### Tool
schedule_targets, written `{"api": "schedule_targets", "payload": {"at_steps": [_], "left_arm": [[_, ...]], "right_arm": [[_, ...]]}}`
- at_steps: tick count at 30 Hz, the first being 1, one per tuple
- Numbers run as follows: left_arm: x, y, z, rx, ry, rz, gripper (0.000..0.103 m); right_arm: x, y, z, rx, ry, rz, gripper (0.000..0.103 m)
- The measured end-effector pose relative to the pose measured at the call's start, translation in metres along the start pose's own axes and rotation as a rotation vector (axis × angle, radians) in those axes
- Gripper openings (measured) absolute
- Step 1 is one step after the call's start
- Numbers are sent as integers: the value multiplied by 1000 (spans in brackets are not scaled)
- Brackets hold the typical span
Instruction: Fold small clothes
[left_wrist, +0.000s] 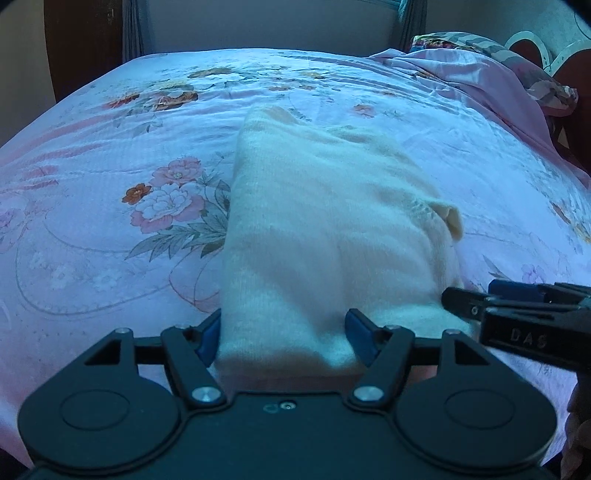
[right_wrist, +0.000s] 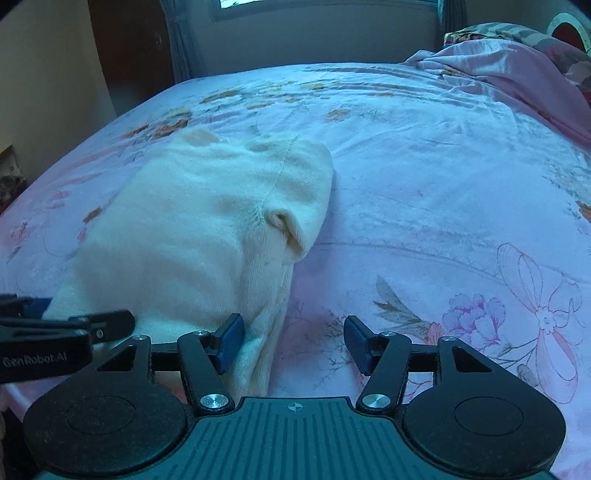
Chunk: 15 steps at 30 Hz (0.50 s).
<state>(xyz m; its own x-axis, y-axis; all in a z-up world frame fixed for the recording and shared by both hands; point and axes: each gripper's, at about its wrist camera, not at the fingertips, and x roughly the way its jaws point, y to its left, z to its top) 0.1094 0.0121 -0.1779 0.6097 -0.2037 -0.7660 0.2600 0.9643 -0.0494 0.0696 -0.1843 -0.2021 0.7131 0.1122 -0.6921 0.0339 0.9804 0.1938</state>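
A cream knitted garment lies folded into a long block on the floral bedsheet, with a small sleeve cuff sticking out on its right side. My left gripper straddles its near end; the blue pads stand at either edge of the cloth without squeezing it. In the right wrist view the garment is at the left. My right gripper is open at its near right corner, left pad against the cloth edge, right pad over bare sheet. Each gripper shows in the other's view: right gripper, left gripper.
Bunched pink bedding and a patterned pillow lie at the bed's far right. A wall with a curtain runs behind the bed's far edge. The bedsheet stretches flat to the right of the garment.
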Motion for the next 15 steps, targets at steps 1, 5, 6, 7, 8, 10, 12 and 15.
{"api": "schedule_targets", "payload": {"at_steps": [1,5,6,7,8,10,12,15], "left_arm": [[-2,1,2,-5,-3,-1,64],[-6,-1,11,-8,-29,6,64],[-5,-2,12,-1,-30,9,64],[-4,-3,12,4,-26,10,64],[-1,-4,12,9,-17,11,65],[5,-4,8,19,5,14,66],[5,-2,6,14,5,8,67],[1,0,7,18,9,1,66]], "right_arm": [[-9,1,5,16,-45,13,59],[-32,13,25,20,-175,72,59],[-33,17,29,24,-183,90,59],[-32,20,31,29,-182,110,58],[-28,23,31,31,-171,127,58],[-14,25,28,34,-106,152,44],[4,22,20,46,-19,146,40],[8,17,15,46,-4,139,40]]}}
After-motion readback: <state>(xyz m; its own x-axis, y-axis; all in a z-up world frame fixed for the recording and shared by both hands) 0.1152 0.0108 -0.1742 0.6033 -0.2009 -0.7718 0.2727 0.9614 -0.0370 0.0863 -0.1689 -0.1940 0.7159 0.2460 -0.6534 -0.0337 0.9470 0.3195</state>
